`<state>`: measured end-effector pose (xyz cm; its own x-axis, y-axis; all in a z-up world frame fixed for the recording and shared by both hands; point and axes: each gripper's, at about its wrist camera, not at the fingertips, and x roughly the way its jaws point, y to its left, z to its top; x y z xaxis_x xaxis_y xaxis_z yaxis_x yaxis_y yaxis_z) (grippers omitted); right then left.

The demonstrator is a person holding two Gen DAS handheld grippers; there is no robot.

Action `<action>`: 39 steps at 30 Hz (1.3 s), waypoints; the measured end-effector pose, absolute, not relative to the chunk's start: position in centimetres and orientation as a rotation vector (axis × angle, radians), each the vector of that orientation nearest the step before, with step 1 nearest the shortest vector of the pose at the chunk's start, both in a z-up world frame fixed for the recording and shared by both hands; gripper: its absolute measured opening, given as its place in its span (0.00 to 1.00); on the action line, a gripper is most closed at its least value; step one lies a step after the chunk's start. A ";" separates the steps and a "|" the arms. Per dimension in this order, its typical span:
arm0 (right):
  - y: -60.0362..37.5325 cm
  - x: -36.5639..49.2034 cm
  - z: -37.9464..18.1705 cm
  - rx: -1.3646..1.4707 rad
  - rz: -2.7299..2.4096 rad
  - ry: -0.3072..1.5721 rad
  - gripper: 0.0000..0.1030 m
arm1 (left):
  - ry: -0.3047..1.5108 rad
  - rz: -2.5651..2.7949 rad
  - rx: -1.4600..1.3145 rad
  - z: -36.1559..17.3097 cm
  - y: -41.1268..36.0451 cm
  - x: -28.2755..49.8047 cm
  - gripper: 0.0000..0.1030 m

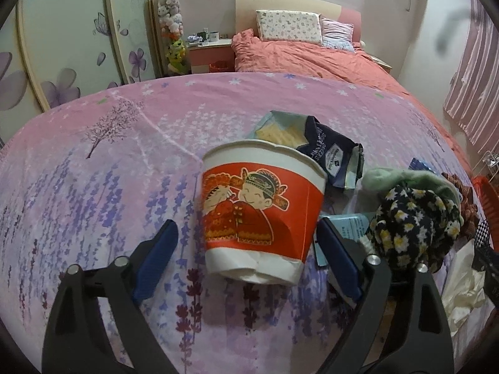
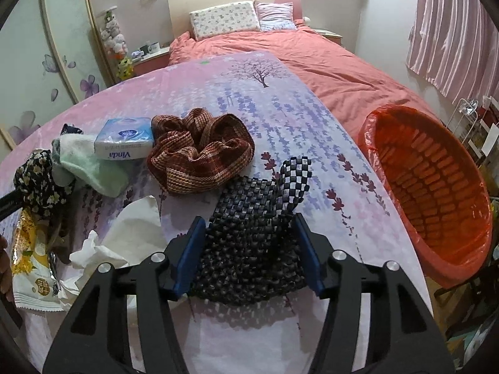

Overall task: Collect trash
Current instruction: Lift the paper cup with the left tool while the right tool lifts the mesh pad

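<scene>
Grab phase, nothing lifted yet. Landmark was the red paper cup [image 1: 260, 215], standing a bit tilted on the lavender-print cloth [image 1: 93, 187]: white rim dented, cartoon figure on the red band, base crumpled, so it looked light and easy to crush. Left gripper [image 1: 246, 243] straddled it, jaws spread, both blue pads clear of the cup wall, so no pinch. Behind the cup lay an opened dark snack bag [image 1: 330, 152]; to its right a floral fabric bundle [image 1: 414, 218]. Farther right, the right gripper [image 2: 251, 243] sat around a black-and-white checkered cloth [image 2: 249, 227], jaws half spread; couldn't tell whether the pads pressed it. Orange lined basket [image 2: 436, 187] stood off the cloth's far-right edge, well apart from the cup. Probable next move: close gently mid-wall, lift, carry to the basket.
</scene>
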<state>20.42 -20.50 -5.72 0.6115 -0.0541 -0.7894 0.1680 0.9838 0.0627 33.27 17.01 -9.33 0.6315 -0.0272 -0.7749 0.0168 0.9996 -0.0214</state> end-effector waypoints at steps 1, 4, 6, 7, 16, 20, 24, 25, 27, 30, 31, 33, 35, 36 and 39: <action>-20.5 20.4 -5.7 0.135 -0.129 0.904 0.56 | 0.889 -0.028 -0.016 -9.4 17.0 33.4 0.79; -20.7 20.2 -5.7 0.161 -0.124 0.892 0.41 | 0.893 -0.029 -0.038 -9.4 17.4 33.5 0.70; -20.9 20.1 -5.8 0.174 -0.117 0.888 0.39 | 0.882 -0.009 -0.021 -9.3 17.5 33.4 0.71; -20.9 20.1 -5.8 0.175 -0.117 0.888 0.36 | 0.879 -0.005 -0.017 -9.3 17.5 33.3 0.72; -21.5 19.8 -5.7 0.195 -0.088 0.871 0.15 | 0.850 0.008 -0.006 -9.0 18.1 32.4 0.70; -22.0 19.3 -5.0 0.218 -0.081 0.844 0.14 | 0.823 0.011 -0.004 -8.1 18.6 31.2 0.70; -22.6 18.5 -3.6 0.230 -0.075 0.803 0.14 | 0.808 0.018 -0.009 -6.9 18.9 30.4 0.70; -22.8 18.3 -3.2 0.232 -0.073 0.794 0.14 | 0.804 0.018 -0.010 -6.6 18.9 30.1 0.70; -23.1 17.9 -2.3 0.236 -0.071 0.769 0.14 | 0.793 0.018 -0.008 -5.7 18.8 29.4 0.70; -23.8 17.1 -0.6 0.246 -0.064 0.729 0.14 | 0.773 0.015 -0.007 -4.2 18.6 28.2 0.70; -24.0 17.0 -0.3 0.249 -0.063 0.721 0.14 | 0.768 0.011 -0.009 -3.6 18.4 27.8 0.70; -24.3 16.3 0.5 0.252 -0.062 0.700 0.14 | 0.756 0.002 -0.017 -2.4 18.1 26.8 0.70; -24.8 15.7 1.3 0.251 -0.067 0.677 0.14 | 0.745 -0.017 -0.025 -1.1 17.4 26.0 0.70; -25.0 15.4 1.6 0.251 -0.070 0.668 0.14 | 0.741 -0.023 -0.025 -0.7 17.2 25.7 0.70; -25.6 14.5 2.4 0.249 -0.078 0.641 0.14 | 0.727 -0.052 -0.014 0.9 15.3 24.5 0.70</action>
<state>14.54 -25.61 2.35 0.7998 0.0048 -0.6003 0.1486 0.9673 0.2057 24.52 15.32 0.89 0.7460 -0.0525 -0.6639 0.0429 0.9986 -0.0308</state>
